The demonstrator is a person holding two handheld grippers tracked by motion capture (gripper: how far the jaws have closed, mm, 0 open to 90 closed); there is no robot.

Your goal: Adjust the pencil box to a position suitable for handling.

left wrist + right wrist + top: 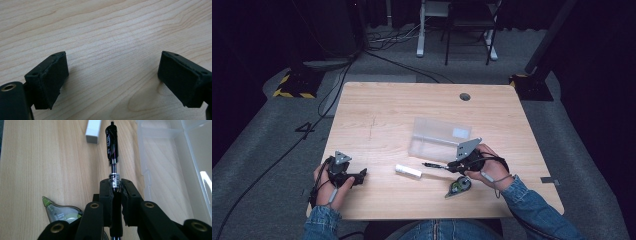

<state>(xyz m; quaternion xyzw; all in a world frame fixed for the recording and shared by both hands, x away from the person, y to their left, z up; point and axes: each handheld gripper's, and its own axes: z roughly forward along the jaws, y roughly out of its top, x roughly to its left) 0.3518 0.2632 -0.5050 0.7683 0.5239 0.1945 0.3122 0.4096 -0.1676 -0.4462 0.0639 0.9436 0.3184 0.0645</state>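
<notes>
Pen pinched in the right gripper [115,188], left gripper [110,77] idle and gaping.

The black pen [111,145] sits clamped near its metal lower barrel, tip end jutting out over the wooden table [377,115] just beside the clear plastic box [439,140]. It looks light, stiff and slick, so I'd guess a mid-barrel hold stops it swivelling. The white eraser [408,171] and correction tape [459,187] lie loose nearby; the left jaws stand wide apart over bare wood.
</notes>
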